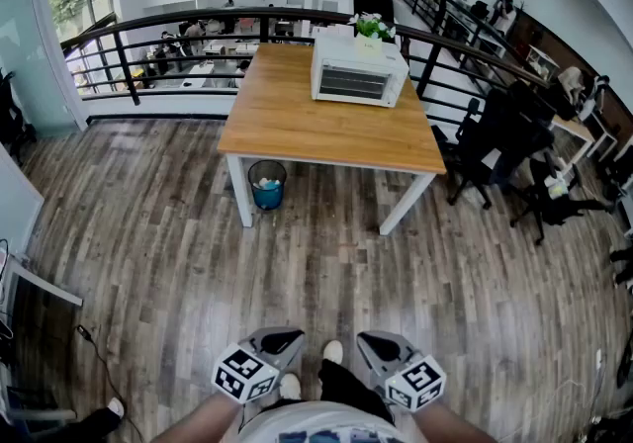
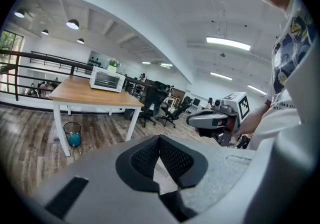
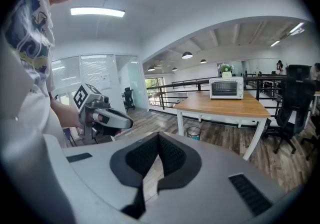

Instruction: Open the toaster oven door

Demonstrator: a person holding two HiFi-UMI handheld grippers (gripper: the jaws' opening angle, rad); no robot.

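left gripper (image 1: 282, 340), right gripper (image 1: 381, 344) held low, jaws seemingly together

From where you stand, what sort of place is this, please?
Most likely an open-plan office, on a raised floor. A black railing runs along the edge, office chairs stand at the right, and a toaster oven sits on a wooden table.

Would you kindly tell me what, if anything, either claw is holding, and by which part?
Nothing is held: the left claw and right claw are both shut and empty, far from the toaster oven.
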